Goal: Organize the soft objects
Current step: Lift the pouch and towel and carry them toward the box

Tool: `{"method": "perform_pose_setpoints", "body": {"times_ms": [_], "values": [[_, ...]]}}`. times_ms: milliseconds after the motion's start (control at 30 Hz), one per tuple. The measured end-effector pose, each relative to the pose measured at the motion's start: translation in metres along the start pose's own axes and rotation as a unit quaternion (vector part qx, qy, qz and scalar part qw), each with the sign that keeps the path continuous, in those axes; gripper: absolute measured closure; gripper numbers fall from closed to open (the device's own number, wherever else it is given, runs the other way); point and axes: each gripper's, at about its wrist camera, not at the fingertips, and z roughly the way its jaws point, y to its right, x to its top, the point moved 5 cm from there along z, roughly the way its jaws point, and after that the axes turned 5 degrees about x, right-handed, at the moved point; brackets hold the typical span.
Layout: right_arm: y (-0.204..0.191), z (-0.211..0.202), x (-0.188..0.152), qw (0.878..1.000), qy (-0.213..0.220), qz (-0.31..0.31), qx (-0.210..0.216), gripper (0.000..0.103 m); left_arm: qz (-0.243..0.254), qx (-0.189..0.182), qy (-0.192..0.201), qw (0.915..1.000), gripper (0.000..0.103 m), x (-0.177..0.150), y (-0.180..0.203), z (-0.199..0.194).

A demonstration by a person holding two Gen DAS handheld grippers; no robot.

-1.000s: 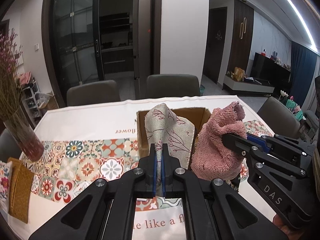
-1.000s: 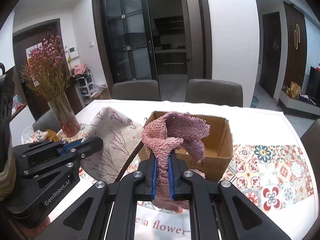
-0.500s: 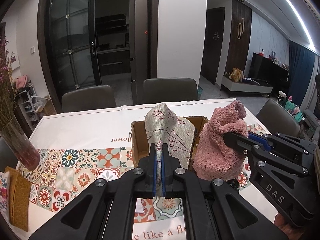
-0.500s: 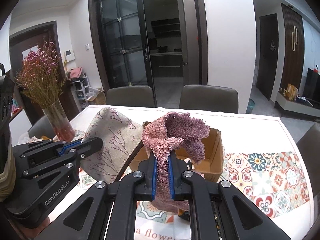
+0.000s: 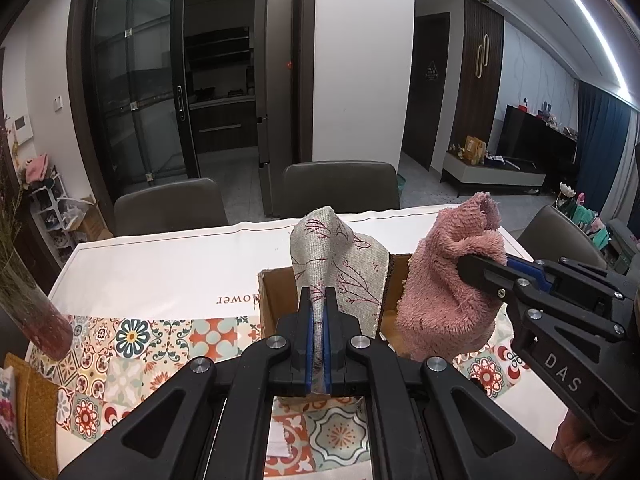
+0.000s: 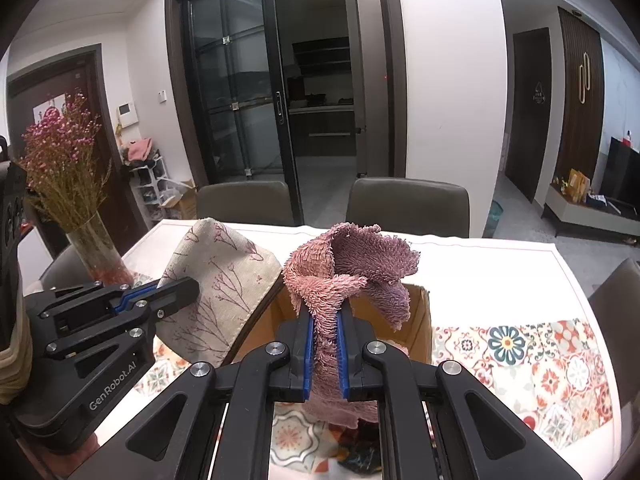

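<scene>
My left gripper [image 5: 318, 312] is shut on a beige linen cloth [image 5: 340, 268] printed with red branches, held up in the air. Beside it, my right gripper [image 6: 323, 322] is shut on a fluffy pink towel [image 6: 352, 264], which also hangs free. Both cloths hover in front of and over an open cardboard box [image 5: 276, 296] on the table, seen too in the right wrist view as the box [image 6: 420, 328]. From the left wrist view the pink towel [image 5: 448, 292] and the right gripper [image 5: 480, 270] show at the right; from the right wrist view the linen cloth [image 6: 224, 280] and left gripper [image 6: 188, 288] at the left.
The table carries a white cloth with a patterned tile band [image 5: 132, 344]. A glass vase of dried pink flowers [image 6: 96, 252] stands at the table's left end. A mustard fabric piece [image 5: 36, 412] lies at the near left edge. Grey chairs [image 5: 340, 188] line the far side.
Both grippers have drawn back toward the near side with their cloths; the box and table now sit lower and farther in view. Both grips stay the same.
</scene>
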Motion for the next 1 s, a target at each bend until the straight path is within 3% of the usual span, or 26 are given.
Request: {"method": "perform_pose_setpoints", "body": {"times_ms": [333,867,1000], "values": [[0.015,0.028,0.014,1.000,-0.005,0.000,-0.008,0.092,0.001,-0.009,-0.006,0.9999,0.097,0.014,0.004,0.033],[0.036,0.081,0.006,0.999,-0.033,0.011,-0.003,0.092,-0.003,-0.014,-0.043,0.9990,0.097,0.008,0.005,0.090],[0.042,0.088,0.003,0.999,-0.039,0.019,-0.002,0.090,-0.004,-0.005,-0.047,0.9989,0.090,0.008,0.006,0.095]]}}
